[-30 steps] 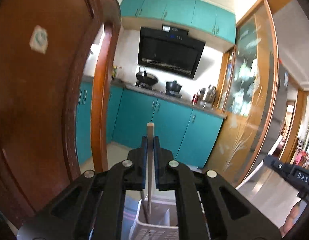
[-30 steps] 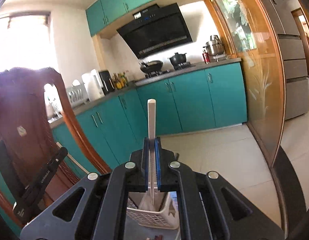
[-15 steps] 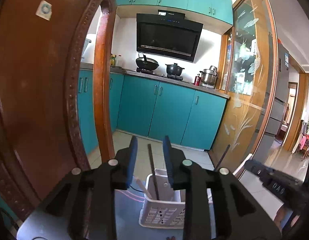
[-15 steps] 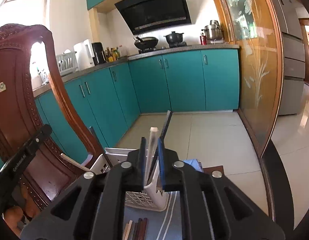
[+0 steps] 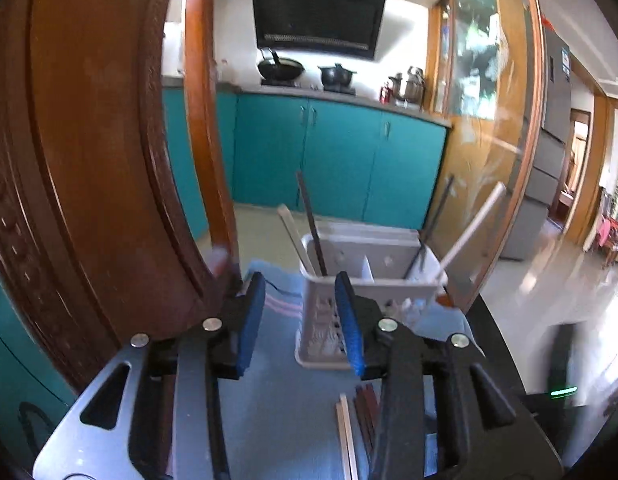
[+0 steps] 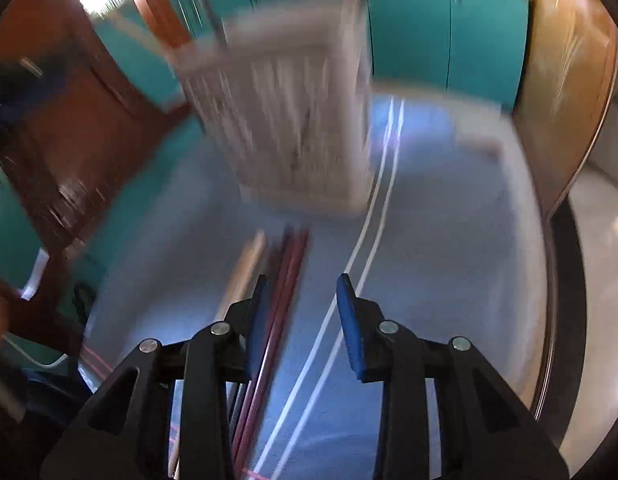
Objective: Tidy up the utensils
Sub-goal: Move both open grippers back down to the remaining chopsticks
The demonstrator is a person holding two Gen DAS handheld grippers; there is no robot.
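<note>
A carved wooden chair back (image 5: 89,160) fills the left of my left claw's view. My left claw (image 5: 300,320) is opening, nothing between its blue pads, and it hangs over the blue cloth (image 5: 277,412). Just past it stands the white caddy (image 5: 369,280): a pale chopstick (image 5: 289,232) and a dark one (image 5: 311,224) lean in its left compartment, another dark one (image 5: 437,216) and a white one (image 5: 475,226) in its right. My right claw (image 6: 299,312) is opening too, empty, over the loose chopsticks (image 6: 285,280) that lie on the cloth in front of the blurred caddy
</note>
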